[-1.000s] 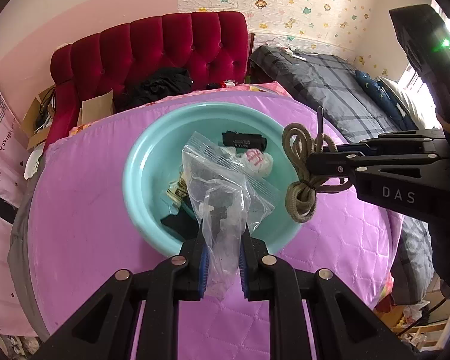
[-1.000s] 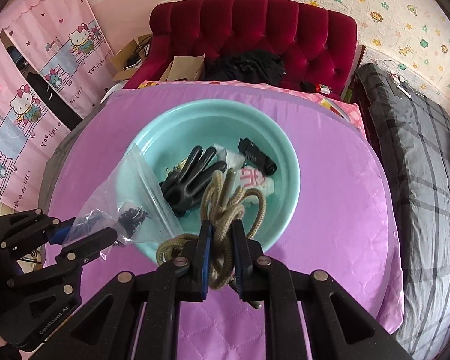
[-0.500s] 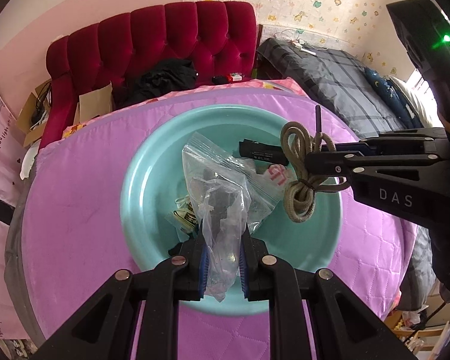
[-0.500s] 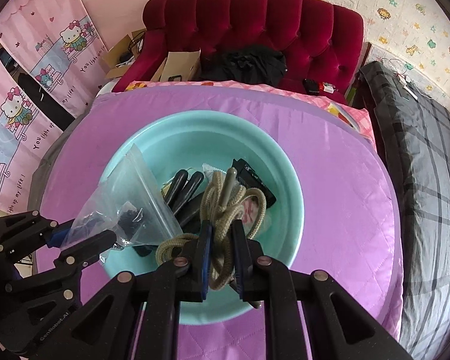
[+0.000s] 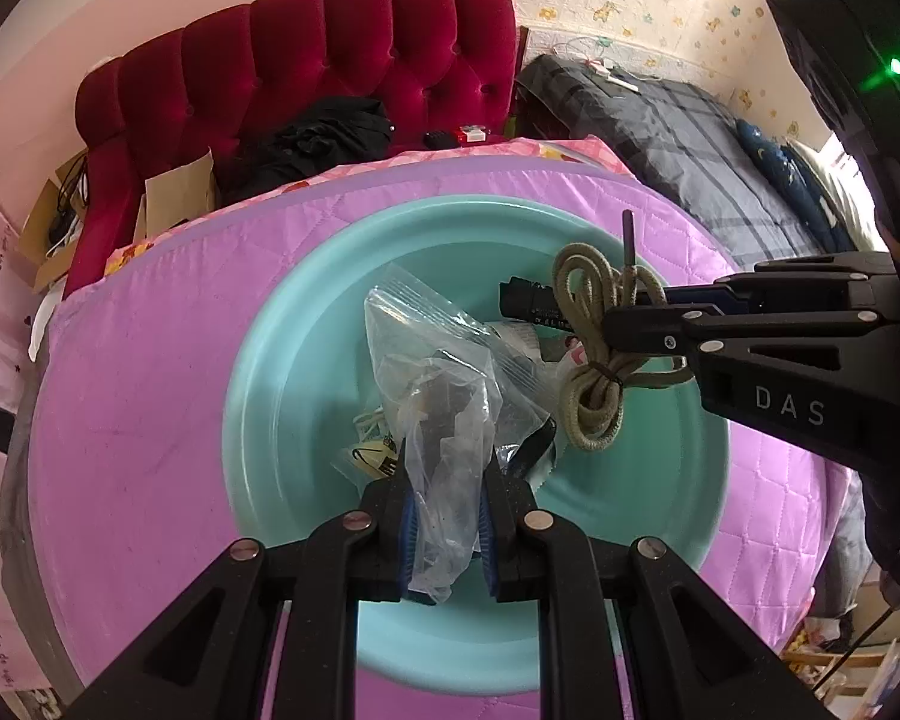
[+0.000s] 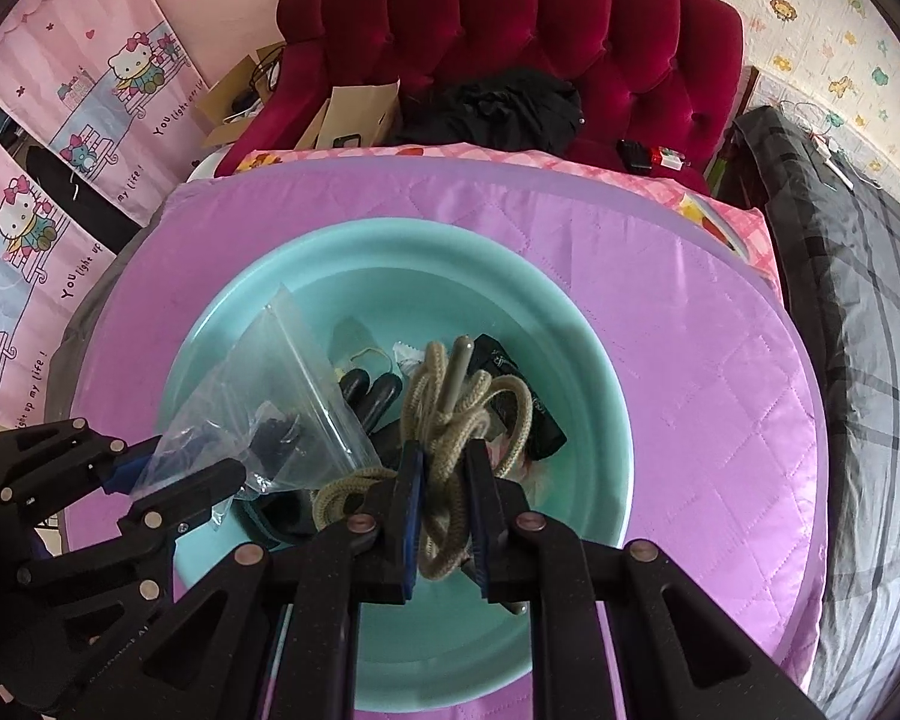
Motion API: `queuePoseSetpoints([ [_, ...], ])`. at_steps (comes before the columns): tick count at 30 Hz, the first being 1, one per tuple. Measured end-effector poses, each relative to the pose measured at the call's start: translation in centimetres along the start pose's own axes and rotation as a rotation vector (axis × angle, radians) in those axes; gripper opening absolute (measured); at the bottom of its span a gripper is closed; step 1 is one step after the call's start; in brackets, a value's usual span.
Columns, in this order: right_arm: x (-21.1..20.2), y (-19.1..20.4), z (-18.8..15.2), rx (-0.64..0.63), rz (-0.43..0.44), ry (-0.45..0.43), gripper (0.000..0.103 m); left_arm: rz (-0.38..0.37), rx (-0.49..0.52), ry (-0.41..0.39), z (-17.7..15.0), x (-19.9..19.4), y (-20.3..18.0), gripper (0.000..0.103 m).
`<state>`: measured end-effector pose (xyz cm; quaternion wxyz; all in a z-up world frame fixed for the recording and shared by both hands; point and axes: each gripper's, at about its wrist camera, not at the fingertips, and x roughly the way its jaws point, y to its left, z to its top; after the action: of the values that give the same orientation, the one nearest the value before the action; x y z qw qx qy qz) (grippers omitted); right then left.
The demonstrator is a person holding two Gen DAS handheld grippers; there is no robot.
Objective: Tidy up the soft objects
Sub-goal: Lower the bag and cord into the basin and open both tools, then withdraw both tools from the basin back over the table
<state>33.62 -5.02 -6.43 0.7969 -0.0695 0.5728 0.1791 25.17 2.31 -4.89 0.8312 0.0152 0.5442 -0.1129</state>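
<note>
My left gripper [image 5: 447, 510] is shut on a clear plastic zip bag [image 5: 444, 396] and holds it above the teal basin [image 5: 270, 420]. My right gripper [image 6: 444, 480] is shut on a coiled beige rope [image 6: 450, 408] and holds it over the same basin [image 6: 582, 372]. The rope [image 5: 594, 360] and right gripper [image 5: 642, 330] also show at the right of the left wrist view. The bag [image 6: 270, 408] and left gripper [image 6: 174, 468] show at the left of the right wrist view. In the basin lie black gloves [image 6: 372, 390], a black flat case [image 6: 534, 414] and small packets.
The basin sits on a round table with a purple quilted cover [image 6: 690, 330]. Behind it stands a red tufted sofa [image 6: 510, 30] with black clothes and cardboard boxes. A bed with a grey plaid blanket [image 6: 858, 300] lies at the right.
Both grippers have moved forward and lower over the basin, with the bag and the rope still held. The basin now looms larger in both views.
</note>
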Motion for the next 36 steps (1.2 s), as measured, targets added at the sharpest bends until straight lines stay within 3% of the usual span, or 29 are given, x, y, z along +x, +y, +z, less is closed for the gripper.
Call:
queuePoseSetpoints([
  [7,-0.2,0.3,0.4,0.002,0.018,-0.011,0.016,0.004,0.012,0.009,0.4,0.4,0.2,0.019],
  [9,-0.4,0.5,0.5,-0.001,0.025,-0.013,0.016,0.013,0.008,0.007,0.2,0.4,0.2,0.026],
  [10,-0.5,0.6,0.4,-0.005,0.025,-0.015,0.02,0.009,0.004,0.013,0.2,0.5,0.2,0.036],
  [11,-0.6,0.8,0.4,-0.009,0.025,-0.017,0.024,0.011,0.001,0.016,0.2,0.5,0.2,0.052],
  [12,-0.7,0.9,0.4,-0.01,0.026,-0.02,0.034,0.02,-0.001,0.017,0.1,0.5,0.2,0.064],
  [13,-0.8,0.9,0.4,-0.005,0.026,-0.024,0.045,0.024,0.001,0.021,0.0,0.5,0.2,0.083],
  [14,-0.9,0.8,0.4,0.001,0.026,-0.029,0.048,0.023,0.002,0.024,-0.1,0.6,0.1,0.093],
  [17,-1.3,0.8,0.3,0.016,0.012,-0.039,0.066,0.06,-0.003,-0.002,-0.4,0.3,0.1,0.103],
  [19,-1.6,0.7,0.1,0.026,0.006,-0.05,0.086,0.078,-0.013,-0.017,-0.6,0.2,0.1,0.103],
  [22,-2.0,0.6,-0.2,0.032,-0.008,-0.072,0.103,0.08,-0.028,-0.021,-0.9,-0.1,0.3,0.103],
  [36,-5.3,1.3,-3.1,0.041,-0.054,-0.117,0.103,0.125,-0.039,-0.072,-2.7,-3.8,-1.0,0.103],
])
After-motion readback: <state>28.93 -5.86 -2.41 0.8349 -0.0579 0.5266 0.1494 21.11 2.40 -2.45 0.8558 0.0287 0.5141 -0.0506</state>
